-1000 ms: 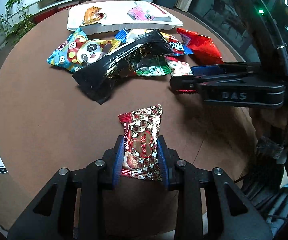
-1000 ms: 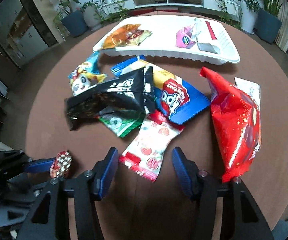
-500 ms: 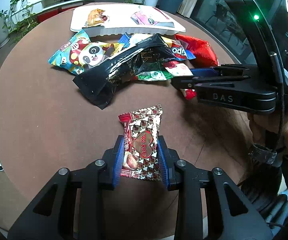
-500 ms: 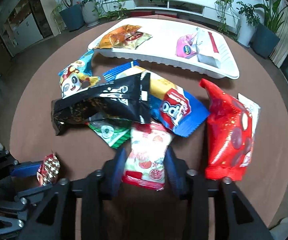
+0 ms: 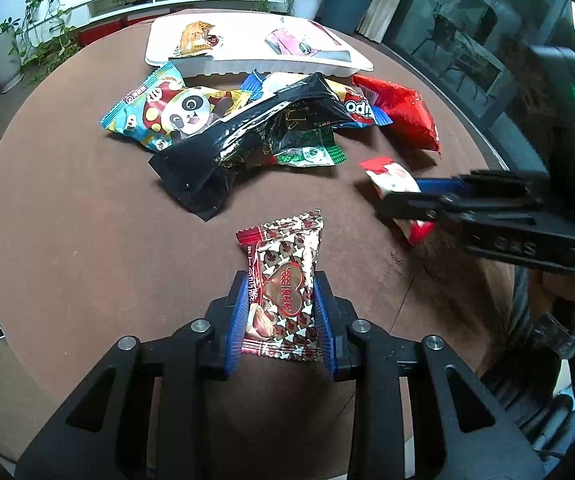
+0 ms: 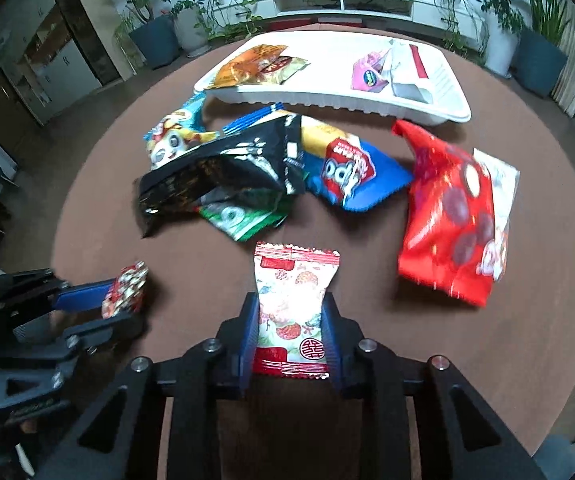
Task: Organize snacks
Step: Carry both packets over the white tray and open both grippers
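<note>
Two packets in white tray (image 6: 439,110), orange snack (image 6: 259,66), pink packet (image 6: 369,76)

I'm counting one white tray (image 6: 427,114) with three packets lying in it. I'm seeing six more snack packets sitting loose on the round table (image 6: 527,320), and I'm holding two more, one in each of my two tongs.

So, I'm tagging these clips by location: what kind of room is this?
Most likely a home living room, or a mock-up of one. A round brown table stands before a low white media shelf, with potted plants along the wall and built-in cabinets at one side.
</note>
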The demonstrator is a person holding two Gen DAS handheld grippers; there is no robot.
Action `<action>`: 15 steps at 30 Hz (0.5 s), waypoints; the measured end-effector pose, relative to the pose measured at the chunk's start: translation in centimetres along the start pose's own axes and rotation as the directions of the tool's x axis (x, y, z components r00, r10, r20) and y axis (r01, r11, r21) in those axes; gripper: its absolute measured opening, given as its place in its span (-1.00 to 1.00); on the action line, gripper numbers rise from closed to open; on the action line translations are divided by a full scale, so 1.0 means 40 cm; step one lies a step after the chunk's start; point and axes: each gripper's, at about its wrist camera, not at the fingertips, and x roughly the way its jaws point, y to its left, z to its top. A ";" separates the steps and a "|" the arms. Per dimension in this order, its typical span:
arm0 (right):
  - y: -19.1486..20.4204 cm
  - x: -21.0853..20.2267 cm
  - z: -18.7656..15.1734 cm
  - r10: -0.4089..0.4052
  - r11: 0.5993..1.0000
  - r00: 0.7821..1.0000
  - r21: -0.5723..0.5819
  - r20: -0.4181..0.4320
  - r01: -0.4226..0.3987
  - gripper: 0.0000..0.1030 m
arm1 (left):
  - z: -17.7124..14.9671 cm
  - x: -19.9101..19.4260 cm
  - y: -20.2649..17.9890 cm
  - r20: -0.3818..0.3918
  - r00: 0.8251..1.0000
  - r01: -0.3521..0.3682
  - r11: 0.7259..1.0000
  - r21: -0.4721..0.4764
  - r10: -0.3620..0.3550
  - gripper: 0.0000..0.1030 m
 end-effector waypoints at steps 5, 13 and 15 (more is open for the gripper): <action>0.004 -0.050 -0.023 0.085 0.996 0.996 0.025 0.035 -0.086 -0.39 | 0.003 -0.009 0.005 0.014 1.000 0.021 1.000 -0.018 -0.021 -0.45; -0.029 -0.116 -0.015 0.208 0.972 0.973 0.092 0.098 -0.217 -0.39 | 0.033 -0.080 0.039 0.096 0.991 0.105 0.991 -0.081 -0.097 -0.45; -0.052 -0.132 -0.006 0.222 0.965 0.968 0.114 0.117 -0.235 -0.39 | 0.051 -0.103 0.052 0.119 0.987 0.120 0.988 -0.093 -0.109 -0.45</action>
